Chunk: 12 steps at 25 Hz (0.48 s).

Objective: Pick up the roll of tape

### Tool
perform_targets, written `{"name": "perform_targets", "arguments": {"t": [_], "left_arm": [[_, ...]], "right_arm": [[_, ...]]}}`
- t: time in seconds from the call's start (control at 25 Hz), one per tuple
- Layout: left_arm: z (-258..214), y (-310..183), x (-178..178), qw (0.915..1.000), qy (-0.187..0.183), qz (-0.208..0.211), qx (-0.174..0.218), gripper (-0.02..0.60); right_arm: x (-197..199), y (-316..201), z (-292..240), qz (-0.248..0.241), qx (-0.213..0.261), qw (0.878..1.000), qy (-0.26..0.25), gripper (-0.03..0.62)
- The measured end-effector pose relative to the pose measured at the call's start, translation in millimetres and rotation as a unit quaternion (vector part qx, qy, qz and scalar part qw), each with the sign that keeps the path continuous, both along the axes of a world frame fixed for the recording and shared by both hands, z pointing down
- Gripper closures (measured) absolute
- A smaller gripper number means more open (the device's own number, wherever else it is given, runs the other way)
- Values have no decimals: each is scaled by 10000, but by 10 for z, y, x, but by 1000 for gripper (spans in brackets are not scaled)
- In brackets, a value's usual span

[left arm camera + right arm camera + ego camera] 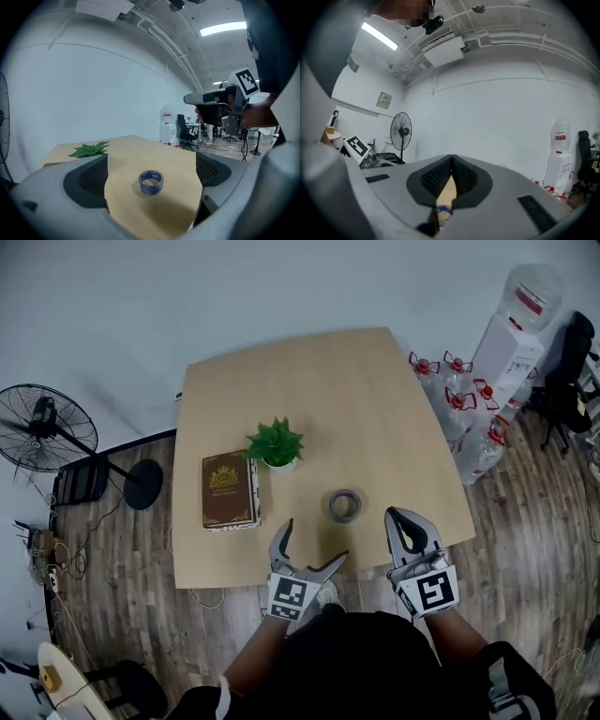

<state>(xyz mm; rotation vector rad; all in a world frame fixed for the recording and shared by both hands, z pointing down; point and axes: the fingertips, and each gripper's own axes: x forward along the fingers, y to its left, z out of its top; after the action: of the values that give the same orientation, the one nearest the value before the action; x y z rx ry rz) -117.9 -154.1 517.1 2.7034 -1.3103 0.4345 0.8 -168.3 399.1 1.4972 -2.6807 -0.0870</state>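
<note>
The roll of tape point(344, 505), blue with a brown core, lies flat on the wooden table point(328, 381) near its front edge. My left gripper point(314, 542) hovers just in front of it, open wide with nothing between the jaws. In the left gripper view the tape point(151, 182) sits a short way ahead, framed by the spread jaws of the left gripper point(152, 164). My right gripper point(398, 517) hangs to the right of the roll, shut and empty. In the right gripper view the tape point(444, 211) peeks out below the closed tips of that gripper point(451, 161).
A small potted plant point(276, 443) and a brown book point(230, 489) stand left of the tape. A floor fan point(37, 427) is at the far left. Water bottles point(459, 399) and a dispenser point(511, 343) crowd the table's right side.
</note>
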Motion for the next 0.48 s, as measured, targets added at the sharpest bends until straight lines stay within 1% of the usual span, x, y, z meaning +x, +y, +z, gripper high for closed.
{"name": "perform_targets", "arguments": {"t": [0.2,0.48], "left_arm": [[174,-148,51,9993,-42,346,-135,34],[381,-258,199,9978,59,567,-341,34]], "right_arm": [[-57,-121,23,121,-69,9999,96,599],[-96,-229,71,96,-88,9995,274,599]]}}
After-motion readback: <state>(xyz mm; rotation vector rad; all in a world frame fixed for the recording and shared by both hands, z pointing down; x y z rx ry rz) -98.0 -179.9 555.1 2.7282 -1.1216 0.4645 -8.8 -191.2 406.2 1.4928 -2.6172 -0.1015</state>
